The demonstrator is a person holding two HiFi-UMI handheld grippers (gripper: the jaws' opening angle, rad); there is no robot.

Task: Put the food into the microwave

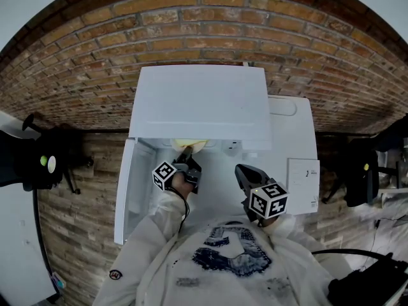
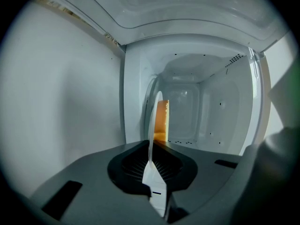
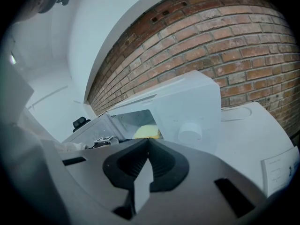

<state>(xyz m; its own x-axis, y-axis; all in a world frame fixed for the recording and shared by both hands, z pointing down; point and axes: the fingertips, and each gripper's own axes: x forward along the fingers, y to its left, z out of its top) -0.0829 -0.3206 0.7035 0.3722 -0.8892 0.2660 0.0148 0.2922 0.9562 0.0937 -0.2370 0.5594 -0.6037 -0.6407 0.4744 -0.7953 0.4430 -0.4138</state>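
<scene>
The microwave (image 1: 201,101) has its door (image 1: 125,190) swung open at the left. The left gripper (image 1: 186,158) reaches into the cavity, its fingers clenched on the thin rim of a white plate (image 2: 152,121). The plate carries the yellow food (image 2: 162,118), already inside the oven. Further right, the right gripper (image 1: 247,176) hovers over the white counter (image 1: 299,139), fingers pressed together on nothing.

Open white microwave (image 1: 201,104), left hand-held gripper (image 1: 187,155) at its opening, brick wall (image 1: 204,30)
</scene>
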